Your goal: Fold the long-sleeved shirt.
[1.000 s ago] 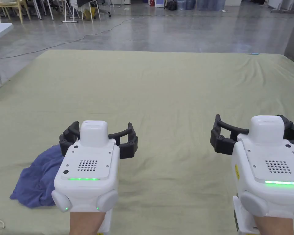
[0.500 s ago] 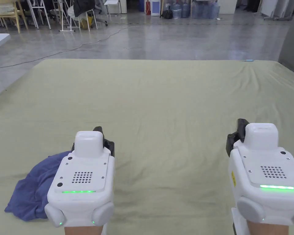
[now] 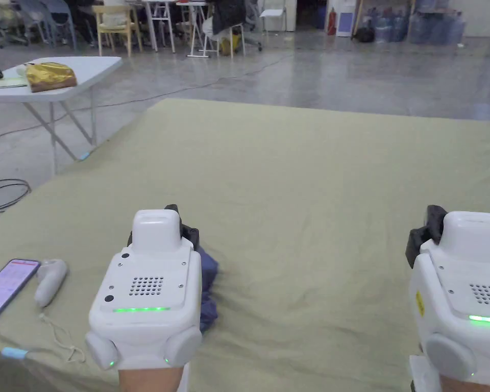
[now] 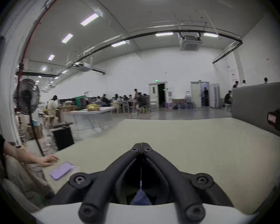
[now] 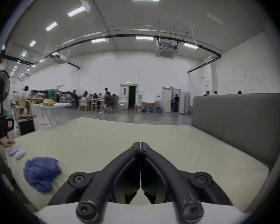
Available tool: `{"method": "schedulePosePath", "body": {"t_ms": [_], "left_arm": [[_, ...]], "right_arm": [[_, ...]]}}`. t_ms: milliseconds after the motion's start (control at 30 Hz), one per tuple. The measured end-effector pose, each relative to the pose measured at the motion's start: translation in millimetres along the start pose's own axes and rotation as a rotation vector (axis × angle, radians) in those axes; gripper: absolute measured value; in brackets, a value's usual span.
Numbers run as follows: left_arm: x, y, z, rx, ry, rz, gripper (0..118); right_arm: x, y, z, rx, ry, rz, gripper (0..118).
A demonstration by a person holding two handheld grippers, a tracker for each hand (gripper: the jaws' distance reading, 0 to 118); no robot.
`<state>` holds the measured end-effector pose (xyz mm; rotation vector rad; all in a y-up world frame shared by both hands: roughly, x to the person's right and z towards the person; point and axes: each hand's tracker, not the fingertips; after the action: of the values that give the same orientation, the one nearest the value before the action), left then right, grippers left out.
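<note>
Shirt [image 5: 40, 173] lies crumpled on the sheet [image 3: 315, 168], under/beside left gripper [image 4: 141, 146], well apart from right gripper [image 5: 140, 145]. Both grippers' jaws pressed together w/ nothing between.

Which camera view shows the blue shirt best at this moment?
The right gripper view: the shirt lies crumpled in the open on the green sheet, slightly blurred. In the head view the left tool covers most of it. The left gripper view shows a blue scrap below its closed jaws.
</note>
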<state>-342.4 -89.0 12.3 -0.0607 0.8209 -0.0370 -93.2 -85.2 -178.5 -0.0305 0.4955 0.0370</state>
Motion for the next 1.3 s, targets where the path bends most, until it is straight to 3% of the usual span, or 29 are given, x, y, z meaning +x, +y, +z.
{"method": "schedulePosePath", "body": {"t_ms": [133,267,400,467,533,567,600,633,667,700,733,833,900,933,967,1033,1067,1100,1200,1300], "left_arm": [[-56.7,3.5,14.0,-0.025,0.141,0.030,0],[-79.9,1.0,17.0,-0.071,0.201,0.039,0],[-77.4,3.5,-9.1,-0.225,0.124,0.024,0],[-76.3,3.3,-39.6,-0.371,0.074,0.016,0],[-77.3,-1.7,-83.4,-0.585,-0.014,0.103,0],[-78.2,-9.9,-101.6,-0.654,-0.058,0.164,19],[-74.7,-15.6,-125.1,-0.721,-0.114,0.195,47],[-73.9,-28.1,-143.4,-0.778,-0.174,0.226,86],[-72.8,-39.2,-158.6,-0.816,-0.215,0.257,103],[-69.3,-50.0,-171.6,-0.848,-0.220,0.244,107],[-63.4,-59.7,-183.3,-0.853,-0.209,0.246,107],[-50.3,-85.1,-213.7,-0.916,-0.141,0.073,107],[-47.6,-103.0,-227.6,-0.950,-0.156,0.083,105],[-46.6,-112.3,-235.2,-0.985,-0.149,0.090,95],[-46.0,-119.3,-241.0,-1.029,-0.127,0.110,76],[-45.9,-126.3,-240.8,-1.087,-0.173,0.174,25],[-46.6,-121.3,-236.4,-1.024,-0.210,0.210,22],[-44.3,-112.6,-229.9,-0.961,-0.165,0.149,21],[-44.3,-95.7,-212.1,-0.942,-0.193,0.105,20],[-43.9,-80.6,-204.1,-0.892,-0.255,0.126,19]], "right_arm": [[-69.2,0.4,-3.2,0.018,0.189,0.002,0],[-108.0,-2.1,-2.7,0.004,0.261,0.005,0],[-117.0,-2.9,-6.2,-0.001,0.288,0.001,0],[-118.5,-2.8,-9.5,-0.004,0.297,-0.002,0],[-121.8,-3.5,-14.3,-0.010,0.303,-0.001,0],[-123.3,-4.5,-16.2,-0.014,0.306,-0.003,0],[-124.8,-6.1,-18.1,-0.020,0.312,-0.004,0],[-126.3,-8.2,-19.6,-0.028,0.320,-0.006,0],[-128.8,-10.6,-19.3,-0.032,0.326,-0.004,0],[-130.6,-14.4,-20.5,-0.035,0.332,-0.001,0],[-132.9,-18.7,-22.4,-0.041,0.337,0.009,0],[-139.1,-29.4,-28.0,-0.075,0.354,0.055,0],[-142.2,-36.0,-33.1,-0.089,0.354,0.072,0],[-144.4,-38.4,-36.4,-0.097,0.351,0.076,0],[-145.0,-40.7,-39.0,-0.103,0.348,0.076,0],[-145.6,-43.8,-44.0,-0.123,0.343,0.075,0],[-145.6,-44.6,-45.6,-0.132,0.344,0.078,0],[-145.1,-45.7,-46.4,-0.136,0.344,0.084,0],[-142.1,-47.2,-45.5,-0.133,0.327,0.094,0],[-132.4,-45.6,-42.9,-0.141,0.305,0.054,0]]}}
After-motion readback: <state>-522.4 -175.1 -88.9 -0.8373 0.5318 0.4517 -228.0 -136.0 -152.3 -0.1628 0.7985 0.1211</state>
